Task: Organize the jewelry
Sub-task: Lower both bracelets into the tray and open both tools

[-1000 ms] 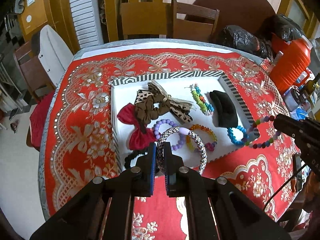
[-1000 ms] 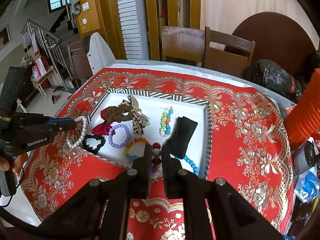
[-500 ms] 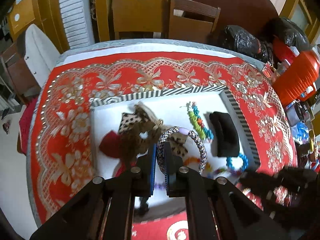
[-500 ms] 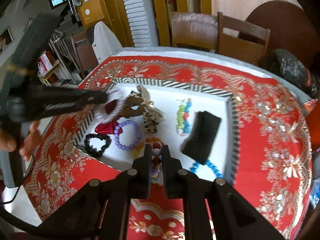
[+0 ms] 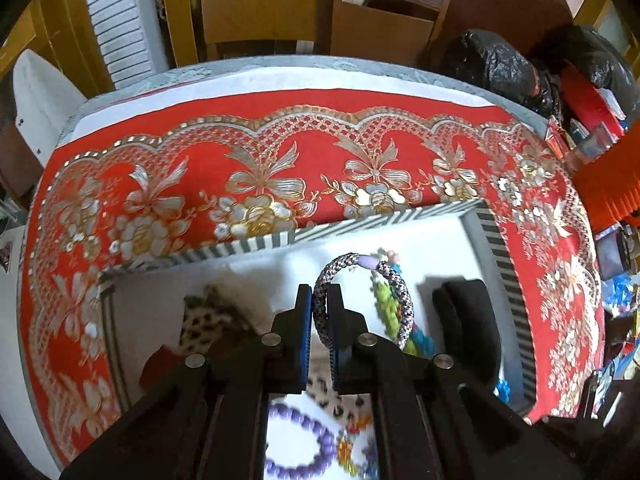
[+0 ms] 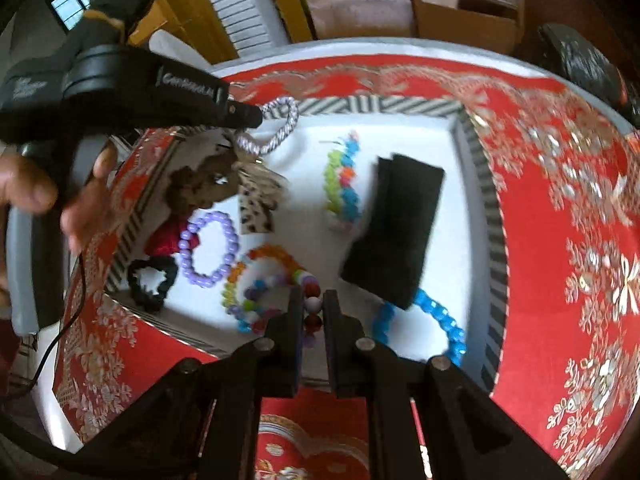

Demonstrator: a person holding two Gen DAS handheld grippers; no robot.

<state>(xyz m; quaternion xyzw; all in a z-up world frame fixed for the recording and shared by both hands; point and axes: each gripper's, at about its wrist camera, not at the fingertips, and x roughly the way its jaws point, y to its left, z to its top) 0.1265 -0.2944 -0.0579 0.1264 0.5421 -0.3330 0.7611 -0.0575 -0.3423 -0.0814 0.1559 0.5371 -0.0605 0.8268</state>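
A white tray with a striped rim (image 5: 492, 236) (image 6: 472, 148) lies on the red tablecloth and holds hair ties and bracelets. My left gripper (image 5: 319, 300) is shut on a grey braided rope bracelet (image 5: 400, 292) and holds it above the tray's far part; the bracelet also shows in the right wrist view (image 6: 286, 118). My right gripper (image 6: 313, 304) is shut on a multicoloured bead bracelet (image 6: 260, 304) over the tray's near edge. In the tray lie a purple bead bracelet (image 6: 224, 240), a black pouch (image 6: 396, 224), a blue bead bracelet (image 6: 444, 316) and a green-blue bracelet (image 6: 340, 184).
A leopard-print scrunchie and bow (image 6: 256, 200), a red bow (image 6: 168, 240) and a black scrunchie (image 6: 152, 280) sit at the tray's left side. Wooden chairs (image 5: 384, 20) stand behind the table. Black bags (image 5: 496, 64) and an orange crate (image 5: 616, 176) are at the right.
Both grippers have moved forward over the tray. The left one has carried the rope bracelet from the near edge toward the far part. The right one has brought the bead bracelet over the tray.
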